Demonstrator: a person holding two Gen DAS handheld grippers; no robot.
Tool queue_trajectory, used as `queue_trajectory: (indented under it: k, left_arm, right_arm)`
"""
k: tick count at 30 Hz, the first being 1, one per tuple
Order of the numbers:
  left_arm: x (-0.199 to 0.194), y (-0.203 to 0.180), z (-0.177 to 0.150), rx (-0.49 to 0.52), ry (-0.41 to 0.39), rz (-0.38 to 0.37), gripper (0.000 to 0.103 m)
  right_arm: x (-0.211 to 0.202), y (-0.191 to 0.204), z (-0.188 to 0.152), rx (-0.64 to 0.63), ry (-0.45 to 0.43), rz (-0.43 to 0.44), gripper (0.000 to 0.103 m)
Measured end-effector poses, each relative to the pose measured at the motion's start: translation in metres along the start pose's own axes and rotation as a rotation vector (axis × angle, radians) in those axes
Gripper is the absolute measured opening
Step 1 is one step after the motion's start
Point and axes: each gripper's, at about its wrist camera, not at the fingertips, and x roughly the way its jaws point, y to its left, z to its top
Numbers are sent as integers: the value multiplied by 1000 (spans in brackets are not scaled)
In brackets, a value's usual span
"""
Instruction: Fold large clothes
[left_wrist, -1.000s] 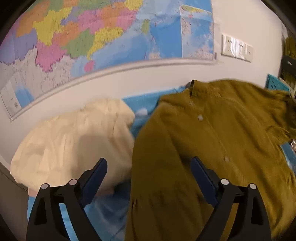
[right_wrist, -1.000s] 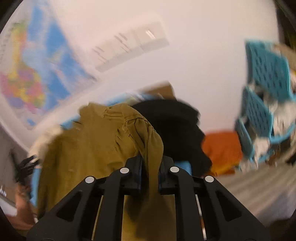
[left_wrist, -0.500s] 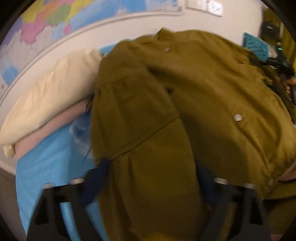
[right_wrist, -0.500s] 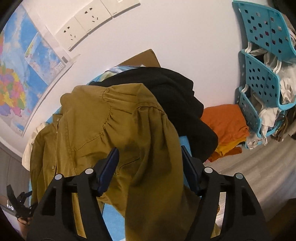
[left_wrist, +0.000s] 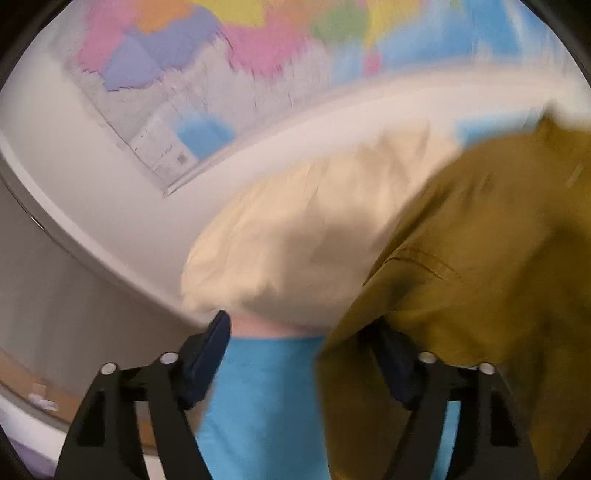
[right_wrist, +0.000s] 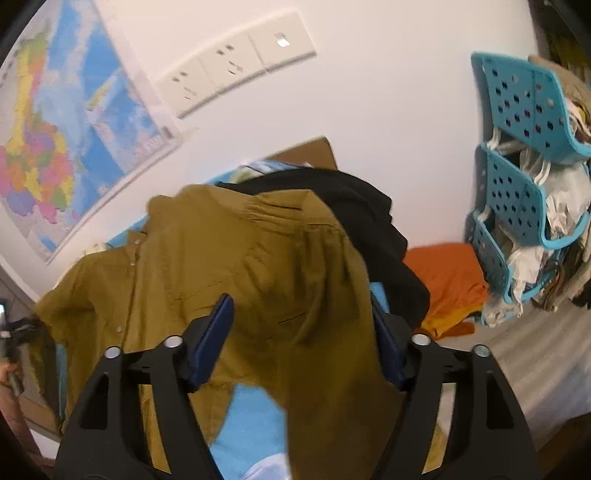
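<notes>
Lying spread over a blue-covered surface (right_wrist: 255, 417), the olive-brown shirt (right_wrist: 236, 258) is seen from both wrist cameras; in the right wrist view its buttoned front faces up, with a sleeve folded across the body and hanging down toward the camera; the right gripper (right_wrist: 303, 332) is held over that sleeve with its jaws opening and well apart, the cloth lying between them but not pressed by the blue pads (right_wrist: 214, 332); a black garment (right_wrist: 369, 221) is piled just behind the shirt, and an orange garment (right_wrist: 447, 277) lies beyond it near a teal rack (right_wrist: 517, 155) stuffed with clothes; a map (right_wrist: 66, 129) and a row of wall sockets (right_wrist: 236, 70) are seen on the white wall; in the blurred left wrist view the left gripper (left_wrist: 303, 350) is shown with its jaws opening, nothing gripped; its right finger is partly covered by the shirt's edge (left_wrist: 480, 277), while bare blue cover (left_wrist: 266, 406) is seen between the fingers; a cream garment (left_wrist: 303, 240) is heaped beside the shirt, touching it, below the map (left_wrist: 221, 74)
</notes>
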Motion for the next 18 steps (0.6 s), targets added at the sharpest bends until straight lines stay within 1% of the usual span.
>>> queue_trajectory:
  k: [1,2,3,4,5,6,7,8,9,10,11,12,13,14,15,16,17,18]
  left_arm:
    - [10,-15,-6,40,21,54,81]
    - [10,-23,-11,57,12,75,80]
    - [4,-26,-15,54,-12,61,81]
    - [-5,-24,-20,33,-39,19,82]
    - [-17,-22,-24,-4,-72,-35,86]
    - [-33,-12,-28,-69,-121,-108,92]
    - [-44,-3,-33,-126,-159,-171,95]
    - [-57,5,-37,-177,-197,-227,96]
    - [-73,13,-42,-224,-245,-315,96]
    - [-85,15,-46,-239,-275,-400,96]
    - [-94,15,-50,-232,-299,-487,96]
    - [-105,9,-58,-203,-325,-584,96]
    - [-111,-1,-64,-166,-335,-656,96]
    - [-114,-11,-68,-137,-330,-709,96]
    - [-114,-27,-76,-94,-305,-784,96]
    - [-112,-42,-82,-59,-275,-822,96]
    - [-108,-56,-87,-25,-241,-844,96]
    - [-99,-75,-95,17,-183,-848,96]
  right_arm:
    - [-7,5,-5,-11,-11,13,79]
    - [-11,8,-8,-19,-15,22,80]
    - [-17,14,-15,-36,-17,38,81]
    - [-24,19,-23,-52,-18,47,84]
    - [-28,23,-29,-65,-17,49,85]
    - [-35,28,-37,-86,-18,53,85]
    - [-43,32,-47,-107,-24,47,88]
    - [-49,35,-54,-130,-31,36,90]
    - [-55,38,-61,-153,-47,15,91]
    - [-61,41,-67,-172,-69,-24,92]
    - [-67,43,-73,-187,-87,-57,93]
    - [-72,44,-80,-185,-86,-28,93]
    - [-74,44,-87,-164,-70,40,93]
    - [-74,44,-92,-151,-48,102,93]
    - [-70,48,-102,-148,-3,186,90]
    - [-64,53,-114,-160,38,228,86]
    - [-58,54,-120,-169,69,232,81]
    - [-47,58,-133,-188,128,202,69]
